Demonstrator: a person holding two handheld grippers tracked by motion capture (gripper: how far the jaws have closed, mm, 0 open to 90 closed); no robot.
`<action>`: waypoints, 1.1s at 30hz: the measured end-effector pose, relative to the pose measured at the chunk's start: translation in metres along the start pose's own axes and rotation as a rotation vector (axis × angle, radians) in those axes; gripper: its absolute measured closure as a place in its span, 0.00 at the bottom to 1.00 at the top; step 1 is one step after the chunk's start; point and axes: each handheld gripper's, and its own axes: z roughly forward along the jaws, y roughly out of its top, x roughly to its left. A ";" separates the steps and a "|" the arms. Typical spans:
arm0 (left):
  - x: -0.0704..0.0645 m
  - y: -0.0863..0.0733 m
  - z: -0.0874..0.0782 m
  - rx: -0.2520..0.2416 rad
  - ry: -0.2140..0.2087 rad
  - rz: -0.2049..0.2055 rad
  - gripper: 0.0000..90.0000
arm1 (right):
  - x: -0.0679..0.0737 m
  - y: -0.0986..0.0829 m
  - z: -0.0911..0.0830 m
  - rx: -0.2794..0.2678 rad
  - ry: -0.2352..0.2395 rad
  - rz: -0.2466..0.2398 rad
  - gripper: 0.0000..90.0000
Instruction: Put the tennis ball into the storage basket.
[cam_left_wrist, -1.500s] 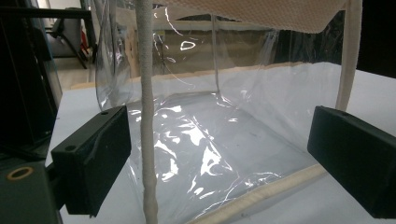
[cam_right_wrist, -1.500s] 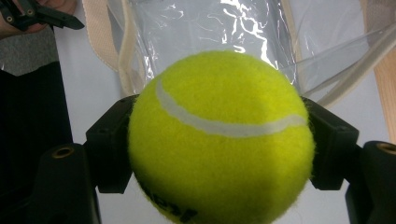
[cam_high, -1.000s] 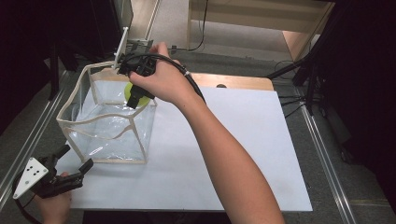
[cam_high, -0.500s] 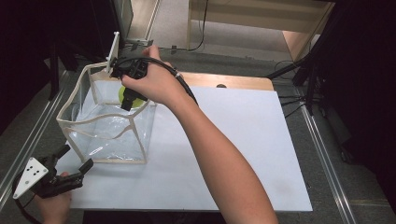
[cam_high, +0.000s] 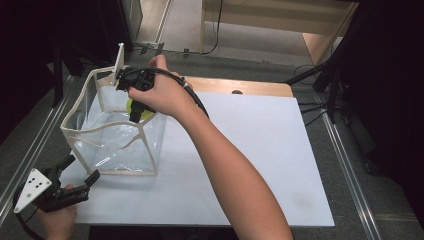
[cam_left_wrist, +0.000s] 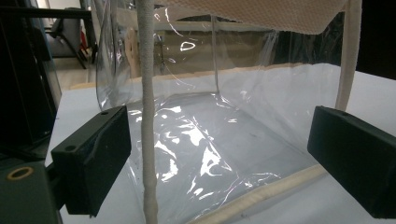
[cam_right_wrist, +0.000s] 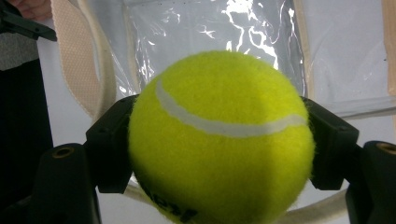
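The right gripper (cam_high: 136, 111) is reaching down over the far right part of a clear plastic bag (cam_high: 112, 137) with cream fabric trim, its fingers clenched on a yellow-green tennis ball (cam_right_wrist: 219, 140); in the right gripper view the ball is sitting squarely between the two black fingers (cam_right_wrist: 112, 149), pressed on both sides, with the bag's shiny bottom showing beyond it. In the high view the tennis ball (cam_high: 131, 106) is hanging just inside the bag's open top, partly hidden by the right hand (cam_high: 160, 92). The bag is standing upright on the white sheet (cam_high: 250, 150) covering the bench, at its far left part. The left gripper (cam_high: 77, 175) is resting low at the near left corner, just beside the bag's near wall, fingers spread wide and gripping nothing. In the left gripper view the two fingers (cam_left_wrist: 93, 163) are standing well apart, with the bag's near cream corner seam (cam_left_wrist: 148, 116) rising between them.
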 end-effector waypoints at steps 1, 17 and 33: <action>0.000 0.000 0.000 0.000 -0.001 0.001 0.07 | 0.000 0.000 0.000 0.000 0.000 0.000 0.26; 0.000 0.000 0.000 0.001 0.000 0.003 0.07 | 0.001 -0.006 0.022 0.022 0.002 -0.001 0.26; 0.000 0.000 0.000 0.001 -0.001 0.005 0.07 | 0.004 -0.008 0.021 0.030 -0.052 0.017 0.19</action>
